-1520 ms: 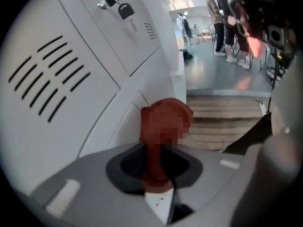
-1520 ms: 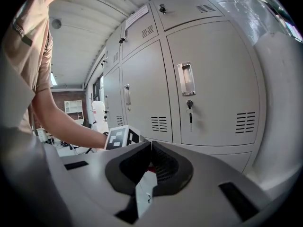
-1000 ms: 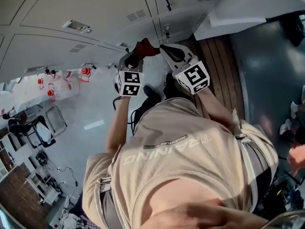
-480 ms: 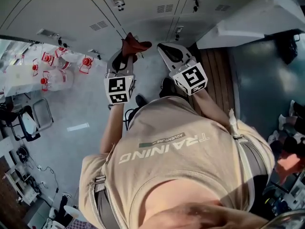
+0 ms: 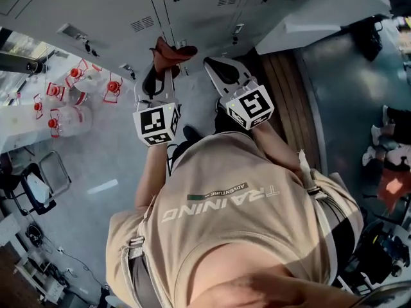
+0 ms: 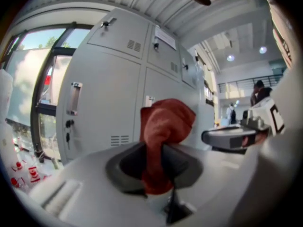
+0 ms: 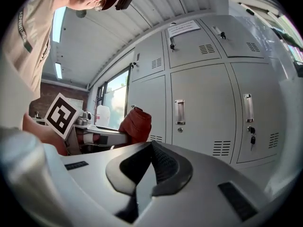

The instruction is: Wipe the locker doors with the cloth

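- Left hand-held gripper (image 6: 158,167): jaws pinching the red cloth (image 6: 163,124), which bunches up past the tips at 12 o'clock.
- Right hand-held gripper (image 7: 150,171): jaws pressed together with nothing between them. It sits at 3 o'clock of the left one, just beside it.
- Locker doors (image 7: 203,108): grey, shut, with handles and vent slots, at 12 o'clock of both grippers. Cannot tell whether the cloth touches a door.
- Red-capped jugs (image 5: 70,88): at 9 o'clock of the left hand-held gripper in the head view.
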A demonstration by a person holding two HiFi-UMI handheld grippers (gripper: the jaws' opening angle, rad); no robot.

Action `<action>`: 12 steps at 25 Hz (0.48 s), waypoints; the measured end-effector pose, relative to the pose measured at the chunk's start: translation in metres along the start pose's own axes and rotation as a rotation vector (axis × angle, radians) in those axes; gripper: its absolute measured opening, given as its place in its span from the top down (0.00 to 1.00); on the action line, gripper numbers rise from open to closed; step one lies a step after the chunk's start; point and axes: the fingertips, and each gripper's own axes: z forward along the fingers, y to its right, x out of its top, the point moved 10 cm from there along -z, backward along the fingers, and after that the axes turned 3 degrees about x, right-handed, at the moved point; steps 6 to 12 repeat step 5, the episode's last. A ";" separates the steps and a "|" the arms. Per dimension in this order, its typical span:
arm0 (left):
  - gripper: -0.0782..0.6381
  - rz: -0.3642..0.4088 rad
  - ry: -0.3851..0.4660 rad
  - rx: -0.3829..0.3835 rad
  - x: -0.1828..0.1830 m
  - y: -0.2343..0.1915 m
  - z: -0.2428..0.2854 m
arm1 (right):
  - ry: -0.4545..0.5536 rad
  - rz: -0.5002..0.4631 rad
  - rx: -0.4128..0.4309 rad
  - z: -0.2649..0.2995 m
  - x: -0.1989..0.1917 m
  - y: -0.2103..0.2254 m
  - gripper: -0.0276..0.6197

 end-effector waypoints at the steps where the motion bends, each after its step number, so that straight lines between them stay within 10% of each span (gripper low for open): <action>1: 0.77 0.000 0.006 -0.007 -0.002 -0.007 -0.003 | 0.000 -0.002 -0.003 0.003 0.000 -0.008 0.94; 12: 0.77 0.022 0.017 -0.019 -0.016 -0.036 -0.013 | 0.006 -0.008 -0.011 0.015 -0.005 -0.041 0.94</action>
